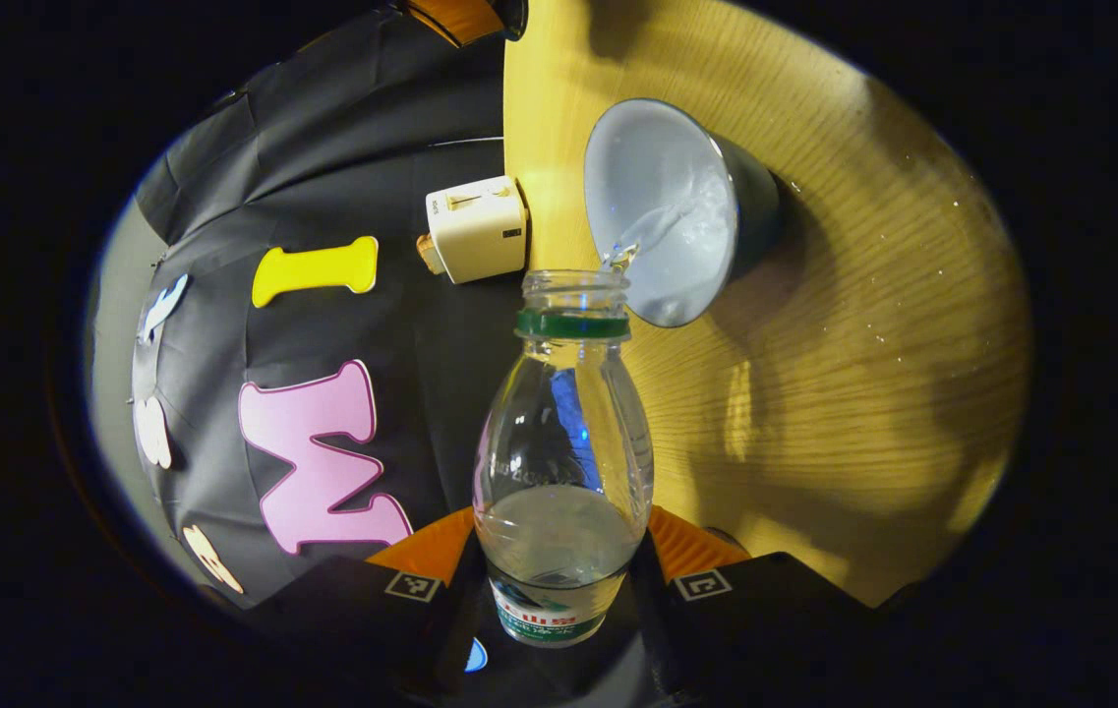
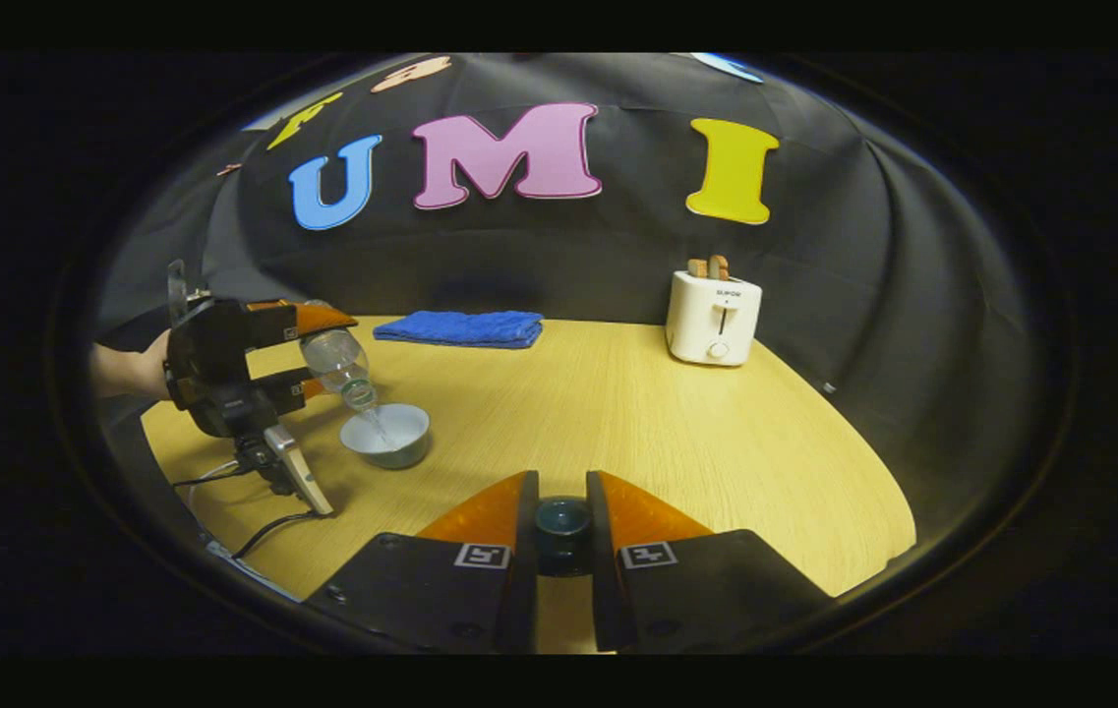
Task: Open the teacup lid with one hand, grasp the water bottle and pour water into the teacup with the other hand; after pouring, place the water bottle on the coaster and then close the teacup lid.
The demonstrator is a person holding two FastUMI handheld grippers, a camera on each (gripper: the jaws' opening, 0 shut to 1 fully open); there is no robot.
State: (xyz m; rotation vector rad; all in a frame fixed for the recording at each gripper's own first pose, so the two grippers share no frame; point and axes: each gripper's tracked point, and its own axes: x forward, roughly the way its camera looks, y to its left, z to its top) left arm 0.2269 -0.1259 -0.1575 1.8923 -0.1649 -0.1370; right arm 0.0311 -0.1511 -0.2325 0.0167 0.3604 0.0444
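My left gripper (image 1: 561, 531) is shut on a clear plastic water bottle (image 1: 563, 442) with a green neck ring and no cap. The bottle is tipped over, its mouth at the rim of the pale teacup (image 1: 667, 211), and a thin stream of water (image 1: 622, 258) runs into the cup. In the right gripper view the same bottle (image 2: 337, 364) tilts down over the teacup (image 2: 386, 435) at the table's left, held by the left gripper (image 2: 337, 352). My right gripper (image 2: 562, 497) hangs over the table's front edge, shut on the dark teal teacup lid (image 2: 561, 526).
A white toaster (image 2: 713, 317) with bread in it stands at the back right of the wooden table (image 2: 667, 433). A folded blue towel (image 2: 460, 327) lies at the back middle. Cables (image 2: 224, 482) trail off the table's left edge under the hand (image 2: 126, 369).
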